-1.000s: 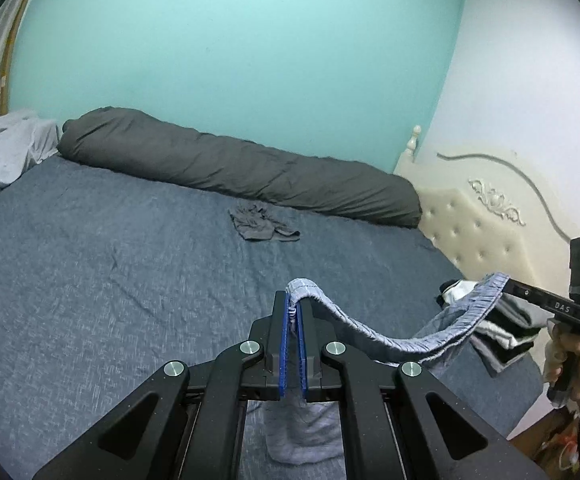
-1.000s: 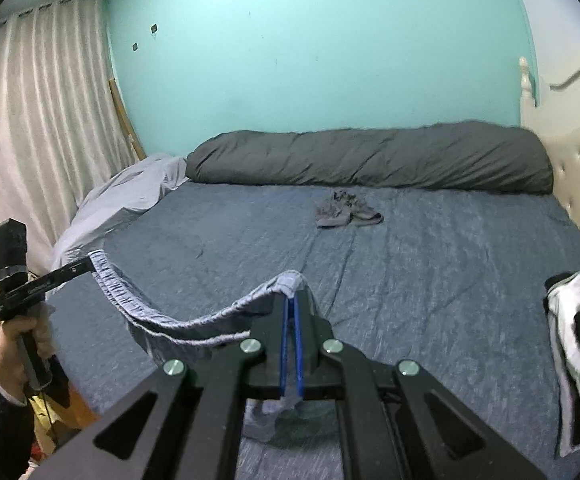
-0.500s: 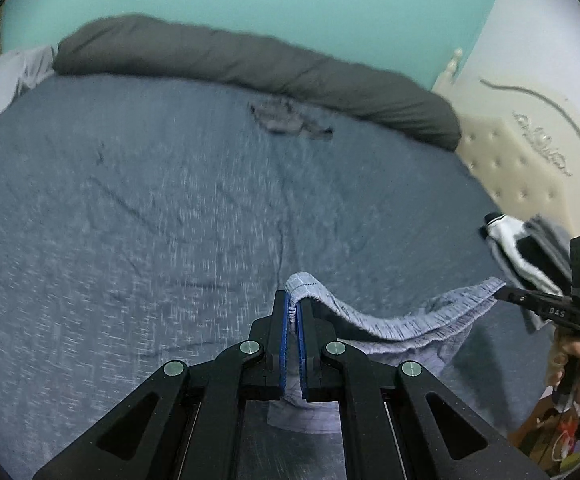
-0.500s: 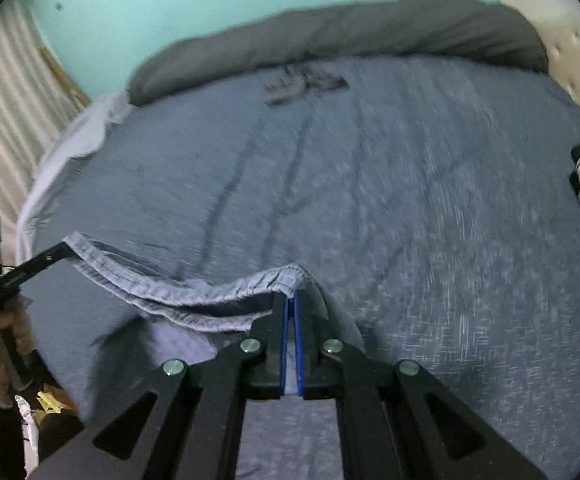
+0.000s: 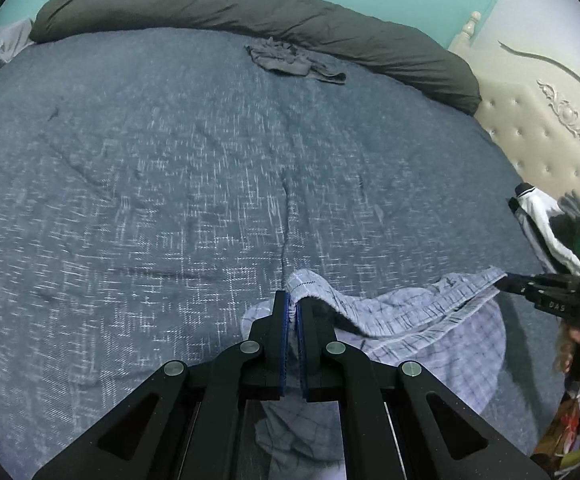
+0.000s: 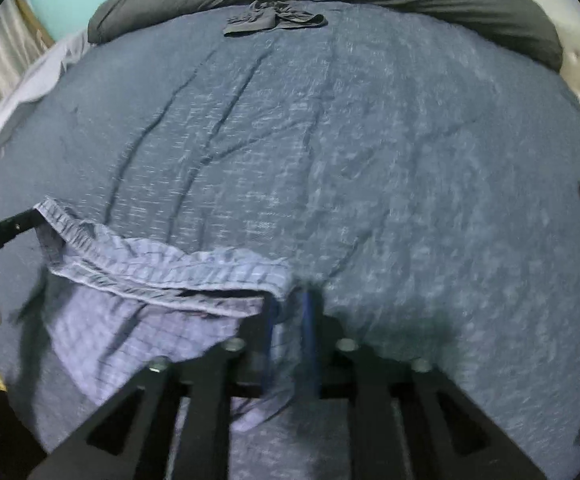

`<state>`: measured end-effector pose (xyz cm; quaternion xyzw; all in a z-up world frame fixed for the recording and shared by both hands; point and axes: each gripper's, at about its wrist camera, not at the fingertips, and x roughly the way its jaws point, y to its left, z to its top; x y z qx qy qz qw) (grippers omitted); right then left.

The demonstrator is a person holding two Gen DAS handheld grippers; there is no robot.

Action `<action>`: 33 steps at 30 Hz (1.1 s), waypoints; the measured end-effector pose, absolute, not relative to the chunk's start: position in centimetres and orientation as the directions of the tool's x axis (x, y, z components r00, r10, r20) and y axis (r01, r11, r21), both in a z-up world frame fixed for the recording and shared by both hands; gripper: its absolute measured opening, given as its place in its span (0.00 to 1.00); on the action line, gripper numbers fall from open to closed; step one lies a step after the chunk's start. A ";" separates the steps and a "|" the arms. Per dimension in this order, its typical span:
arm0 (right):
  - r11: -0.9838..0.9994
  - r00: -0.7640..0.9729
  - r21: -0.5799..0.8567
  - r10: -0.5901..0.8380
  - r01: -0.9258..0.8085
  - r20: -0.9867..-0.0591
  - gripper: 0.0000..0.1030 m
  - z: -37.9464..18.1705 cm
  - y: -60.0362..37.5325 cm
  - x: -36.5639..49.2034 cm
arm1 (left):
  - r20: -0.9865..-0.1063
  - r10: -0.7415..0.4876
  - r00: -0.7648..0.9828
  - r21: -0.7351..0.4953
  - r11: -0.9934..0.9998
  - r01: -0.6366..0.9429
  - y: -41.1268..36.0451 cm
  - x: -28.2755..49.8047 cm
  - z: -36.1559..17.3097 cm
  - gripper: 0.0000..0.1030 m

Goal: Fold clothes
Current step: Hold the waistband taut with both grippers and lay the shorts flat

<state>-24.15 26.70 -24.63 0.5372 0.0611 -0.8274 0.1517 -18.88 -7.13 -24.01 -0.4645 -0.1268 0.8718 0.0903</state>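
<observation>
Light blue checked shorts lie partly on the blue-grey bed cover, their waistband stretched between both grippers. My left gripper is shut on one end of the waistband, low over the bed. In the left wrist view, my right gripper meets the other end at the right. In the right wrist view, the right gripper is opening: its blue pads stand apart and the corner of the shorts hangs loose by the left pad. The left gripper shows at the far left.
A crumpled grey garment lies far up the bed, before a long dark grey bolster. Black and white clothes are piled at the right edge by the cream headboard. A pale sheet hangs at the left edge.
Both grippers have sunk and tipped down towards the bed, and the shorts have come down onto the cover. The right gripper's pads, shut on the waistband before, have parted.
</observation>
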 end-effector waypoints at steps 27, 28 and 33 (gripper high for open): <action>-0.760 -0.327 -0.139 -0.102 0.635 -0.939 0.37 -27.5 16.9 -23.0 | -0.756 0.294 -0.585 -0.325 -0.944 -0.055 -8.4 -17.5 -24.9 0.04; -0.761 -0.321 -0.130 -0.108 0.636 -0.941 0.37 -27.5 17.0 -22.4 | -0.755 0.295 -0.585 -0.325 -0.944 -0.057 -8.3 -17.5 -24.9 0.04; -0.743 -0.307 -0.145 -0.084 0.653 -0.948 0.37 -28.2 16.9 -21.2 | -0.755 0.298 -0.585 -0.323 -0.944 -0.065 -8.0 -17.2 -24.8 0.04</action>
